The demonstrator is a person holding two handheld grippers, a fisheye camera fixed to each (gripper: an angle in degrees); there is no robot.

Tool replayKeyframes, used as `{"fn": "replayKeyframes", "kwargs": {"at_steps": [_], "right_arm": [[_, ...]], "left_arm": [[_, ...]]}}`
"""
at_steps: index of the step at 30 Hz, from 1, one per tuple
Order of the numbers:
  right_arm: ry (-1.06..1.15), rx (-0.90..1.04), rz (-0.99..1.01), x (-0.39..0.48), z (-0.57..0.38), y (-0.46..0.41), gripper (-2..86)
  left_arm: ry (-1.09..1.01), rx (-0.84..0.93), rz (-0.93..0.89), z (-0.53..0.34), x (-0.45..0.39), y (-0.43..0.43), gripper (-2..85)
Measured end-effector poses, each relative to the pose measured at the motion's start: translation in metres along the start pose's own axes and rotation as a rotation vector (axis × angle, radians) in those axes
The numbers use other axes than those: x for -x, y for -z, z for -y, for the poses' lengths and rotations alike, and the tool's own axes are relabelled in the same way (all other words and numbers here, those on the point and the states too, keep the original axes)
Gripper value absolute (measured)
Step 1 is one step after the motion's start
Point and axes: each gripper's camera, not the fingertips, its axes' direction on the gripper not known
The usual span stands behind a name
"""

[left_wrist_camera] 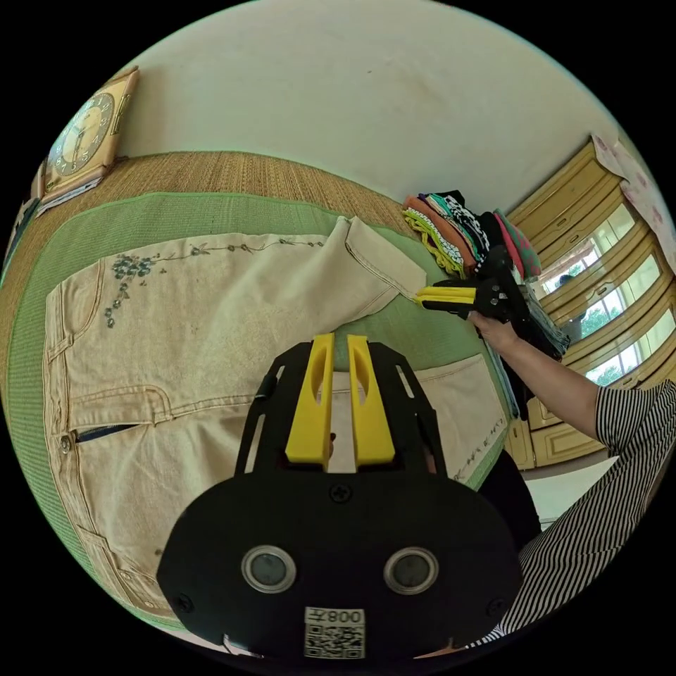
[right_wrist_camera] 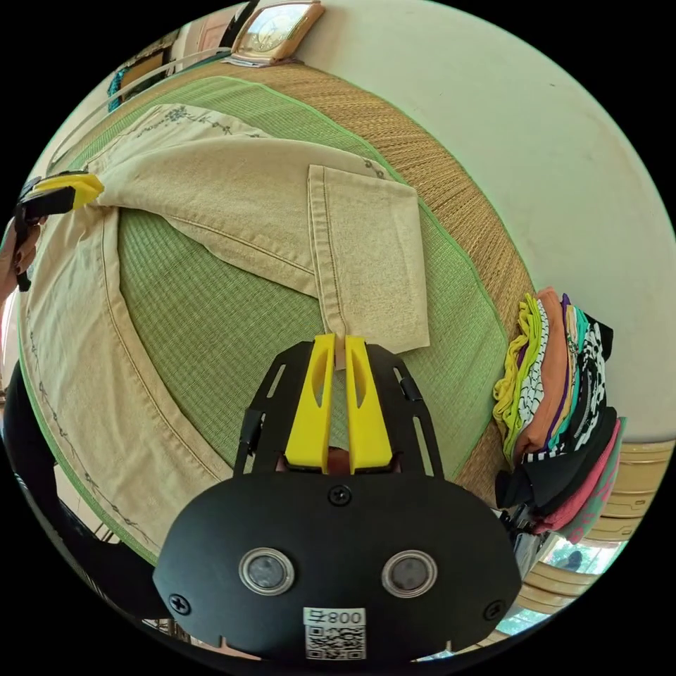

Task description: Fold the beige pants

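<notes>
The beige pants (left_wrist_camera: 183, 331) lie spread on the green mat (right_wrist_camera: 232, 317), legs still apart. The right claw (right_wrist_camera: 338, 345) pinches one leg's hem; the left claw (left_wrist_camera: 340, 345) grips the crotch seam. Folding has barely begun.

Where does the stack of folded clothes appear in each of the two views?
Left gripper view: the stack of folded clothes sits upper right, behind the right tongs.
Right gripper view: it stands at the right edge, past the green mat.
Shared landmark: the clock against the wall.
</notes>
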Motion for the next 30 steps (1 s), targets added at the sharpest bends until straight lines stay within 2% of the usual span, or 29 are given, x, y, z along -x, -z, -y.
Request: {"fn": "replayKeyframes", "kwargs": {"at_steps": [6, 9, 13, 17, 20, 23, 27, 30], "right_arm": [[-0.163, -0.134, 0.195, -0.090, -0.025, 0.098, 0.9], [-0.264, -0.097, 0.331, -0.155, -0.044, 0.130, 0.9], [-0.502, 0.014, 0.448, -0.211, -0.093, 0.098, 1.2], [-0.738, 0.093, 0.567, -0.222, -0.150, 0.041, 2.3], [-0.787, 0.003, 0.578, -0.213, -0.163, 0.045, 6.2], [-0.734, -0.027, 0.540, -0.198, -0.146, 0.047, 8.9], [-0.681, 0.085, 0.445, -0.186, -0.114, 0.025, 10.8], [-0.708, 0.132, 0.360, -0.183, -0.102, 0.014, 8.2]], "left_arm": [[-0.030, -0.061, -0.032, 0.004, 0.009, 0.001, 2.6], [-0.058, -0.074, -0.064, 0.012, 0.014, -0.001, 2.7], [-0.049, 0.036, -0.050, 0.016, 0.030, -0.037, 3.3], [-0.037, 0.141, 0.029, 0.015, 0.045, -0.067, 4.1], [-0.025, 0.110, 0.050, 0.017, 0.058, -0.066, 5.2], [-0.020, 0.090, 0.090, 0.021, 0.072, -0.063, 6.3], [-0.005, 0.139, 0.141, 0.016, 0.089, -0.077, 6.7], [0.010, 0.209, 0.164, 0.014, 0.099, -0.101, 5.7]]}}
